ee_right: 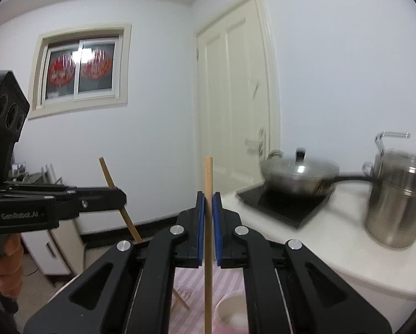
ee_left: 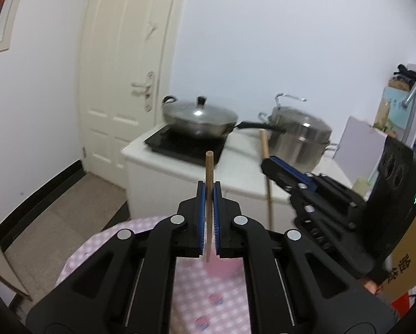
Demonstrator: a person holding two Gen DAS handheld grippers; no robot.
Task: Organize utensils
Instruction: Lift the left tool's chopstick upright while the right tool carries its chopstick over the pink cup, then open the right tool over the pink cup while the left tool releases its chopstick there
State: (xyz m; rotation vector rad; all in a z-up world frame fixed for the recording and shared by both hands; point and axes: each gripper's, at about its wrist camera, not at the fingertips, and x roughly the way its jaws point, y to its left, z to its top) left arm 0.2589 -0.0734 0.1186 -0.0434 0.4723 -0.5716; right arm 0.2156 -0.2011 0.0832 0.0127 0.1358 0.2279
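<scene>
Left gripper [ee_left: 209, 192] clamped one chopstick [ee_left: 209, 183] upright; right gripper [ee_right: 208, 197] pinched the other chopstick [ee_right: 208, 194]; likely lifted clear to drop into a holder.

White panelled door [ee_left: 121, 83] shut, lever handle [ee_left: 141, 85] on its right side. White counter [ee_left: 244, 167] just right of door. Black induction hob [ee_left: 185, 144] on counter's left part, lidded steel wok [ee_left: 199, 118] on top, long black handle pointing right. Tall stainless stockpot [ee_left: 300, 136] with lid on counter, right of wok, off the hob. Sliding window [ee_right: 80, 72] in left wall, red round decorations behind the glass. Pink checked cloth [ee_left: 208, 292] below, in the foreground. Cardboard box [ee_left: 408, 258] with printed characters at lower right. Cluttered shelves [ee_left: 397, 103] far right, blurred.
</scene>
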